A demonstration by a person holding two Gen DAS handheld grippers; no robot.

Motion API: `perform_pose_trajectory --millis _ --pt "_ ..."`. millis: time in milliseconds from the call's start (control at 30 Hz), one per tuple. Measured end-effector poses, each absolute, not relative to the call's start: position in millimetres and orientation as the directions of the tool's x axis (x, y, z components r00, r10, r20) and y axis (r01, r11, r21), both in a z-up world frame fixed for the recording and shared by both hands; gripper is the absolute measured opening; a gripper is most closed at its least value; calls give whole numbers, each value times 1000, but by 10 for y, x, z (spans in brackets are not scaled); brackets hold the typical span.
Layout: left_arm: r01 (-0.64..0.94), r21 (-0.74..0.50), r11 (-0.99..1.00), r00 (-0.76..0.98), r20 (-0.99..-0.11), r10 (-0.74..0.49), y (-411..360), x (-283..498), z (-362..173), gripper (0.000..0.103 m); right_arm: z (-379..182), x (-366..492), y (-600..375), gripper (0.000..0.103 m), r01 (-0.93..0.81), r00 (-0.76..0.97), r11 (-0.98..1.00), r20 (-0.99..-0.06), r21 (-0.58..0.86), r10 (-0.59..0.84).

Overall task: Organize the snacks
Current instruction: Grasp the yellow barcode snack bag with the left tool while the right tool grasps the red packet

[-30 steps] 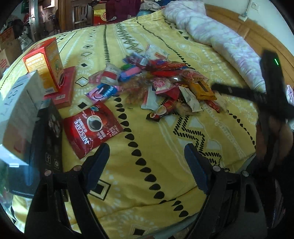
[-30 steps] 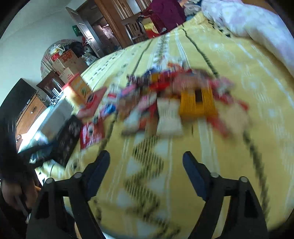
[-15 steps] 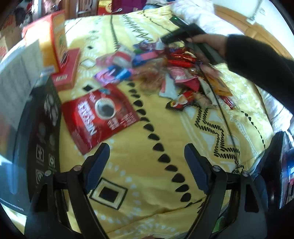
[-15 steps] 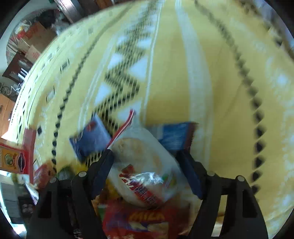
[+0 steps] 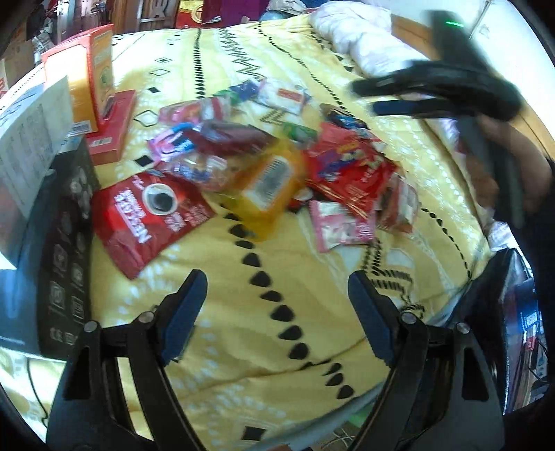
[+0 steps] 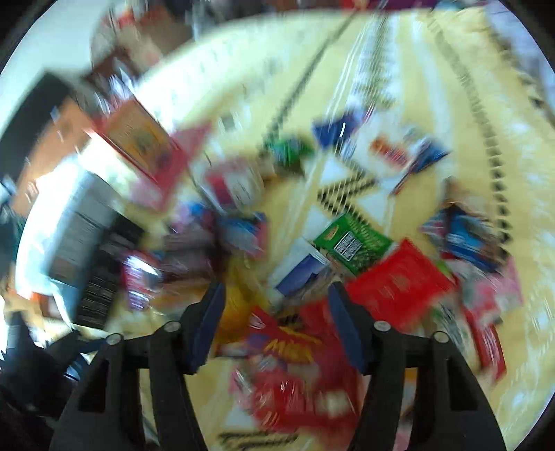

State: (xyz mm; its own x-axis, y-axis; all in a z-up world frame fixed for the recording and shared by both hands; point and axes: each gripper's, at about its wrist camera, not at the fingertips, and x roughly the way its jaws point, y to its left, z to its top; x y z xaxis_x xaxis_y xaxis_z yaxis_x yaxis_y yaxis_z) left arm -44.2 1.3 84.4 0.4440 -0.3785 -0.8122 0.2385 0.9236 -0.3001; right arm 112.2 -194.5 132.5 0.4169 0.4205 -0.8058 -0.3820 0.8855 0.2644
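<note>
A yellow patterned bedspread (image 5: 312, 284) covers the bed, with a pale bundled quilt (image 5: 360, 45) near the wooden headboard (image 5: 409, 27).

Bare yellow bedspread (image 5: 277, 333) open in front; snack pile (image 5: 277, 166) beyond, stacked boxes (image 5: 83, 79) along the left.

The left hand-held gripper (image 5: 277, 305) was black plastic, its two fingers faced with dark blue pads (image 5: 184, 308) and pinned at silver round screws. The right hand-held gripper (image 6: 275, 322) was built alike, black with blue pads (image 6: 211, 321). Seen from the left wrist at two o'clock, its black body carried a small green light, gripped by a hand (image 5: 513, 173).
</note>
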Motion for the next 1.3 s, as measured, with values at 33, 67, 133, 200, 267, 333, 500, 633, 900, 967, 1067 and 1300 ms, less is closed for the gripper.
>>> perform_pose_trajectory --millis 33,67,133,200,267,333,500,633,900,967,1067,1300 --pt "251 -302 920 436 -813 -386 -16 -433 843 84 1434 951 -2038 83 -357 464 897 -783 262 414" --pt "260 -302 917 429 -814 -390 -50 -420 842 84 1486 761 -2166 83 -330 502 907 -765 262 404" --pt "259 -309 915 421 -817 -395 -81 -378 823 84 1439 487 -2306 83 -289 516 922 -768 260 378" --pt "252 -301 920 423 -820 -385 -94 -349 814 84 1292 246 -2376 83 -277 520 935 -783 223 341" --pt "241 -279 930 441 -822 -361 -76 -331 812 84 1117 141 -2366 83 -278 507 939 -799 204 324" --pt "212 -265 941 450 -828 -335 -5 -297 798 84 996 112 -2342 83 -300 508 937 -802 177 314" --pt "153 -262 953 460 -835 -303 160 -286 773 84 740 389 -1958 94 -368 544 930 -806 20 233" --pt "165 -252 953 459 -836 -301 161 -302 790 84 527 643 -1677 103 -411 543 904 -829 -119 137" --pt "208 -244 947 475 -822 -316 46 -205 799 84 434 621 -1720 61 -412 551 908 -815 -78 180" --pt "224 -239 945 479 -818 -320 23 -173 796 84 614 427 -1783 59 -416 574 909 -785 -35 232" --pt "254 -231 939 491 -806 -331 -18 -101 804 84 785 101 -1895 59 -410 576 910 -758 57 307" --pt "363 -151 920 519 -787 -334 -257 179 744 84 638 -301 -2276 58 -270 547 928 -752 257 368"
